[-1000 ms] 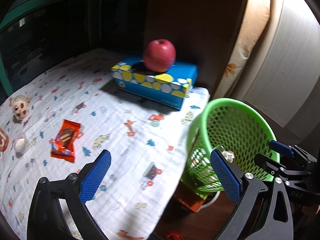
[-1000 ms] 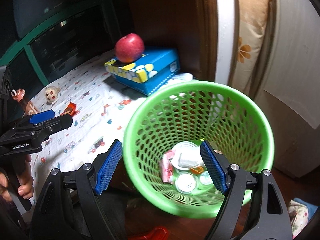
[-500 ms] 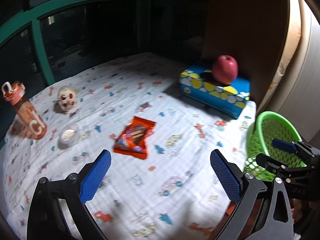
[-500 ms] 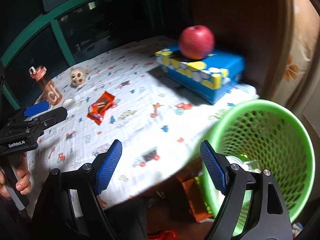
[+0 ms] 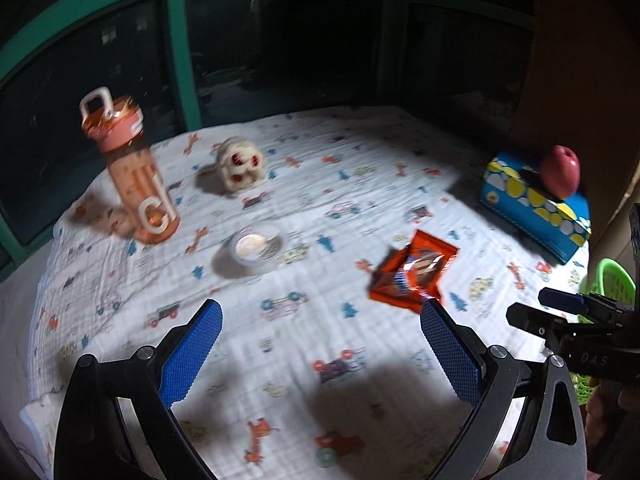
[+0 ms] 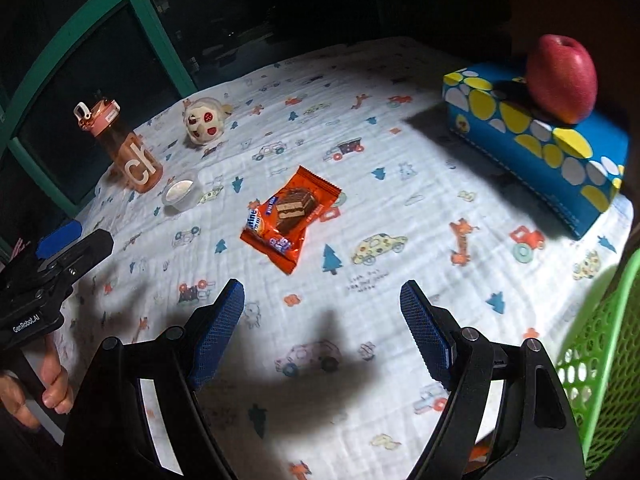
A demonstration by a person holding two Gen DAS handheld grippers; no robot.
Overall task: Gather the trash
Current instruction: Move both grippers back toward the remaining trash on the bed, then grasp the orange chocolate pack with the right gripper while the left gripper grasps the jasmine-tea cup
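An orange snack wrapper point(image 6: 289, 220) lies flat on the patterned cloth, also in the left wrist view point(image 5: 412, 272). A small clear plastic cup point(image 6: 182, 195) sits near the bottle, also seen in the left wrist view point(image 5: 256, 246). The green mesh basket point(image 6: 600, 360) stands at the table's right edge; its rim shows in the left wrist view point(image 5: 612, 280). My left gripper point(image 5: 320, 350) is open and empty above the cloth, nearer than the cup and wrapper. My right gripper point(image 6: 322, 328) is open and empty, just short of the wrapper.
An orange water bottle point(image 5: 132, 172) stands at the back left. A cream toy with red dots point(image 5: 240, 166) lies behind the cup. A red apple point(image 6: 560, 78) rests on a blue tissue box point(image 6: 536, 144) at the back right. Dark green-framed windows lie behind the table.
Both grippers have swung left, away from the basket and over the table. The wrapper, cup and bottle have come into fuller view. Both stay open.
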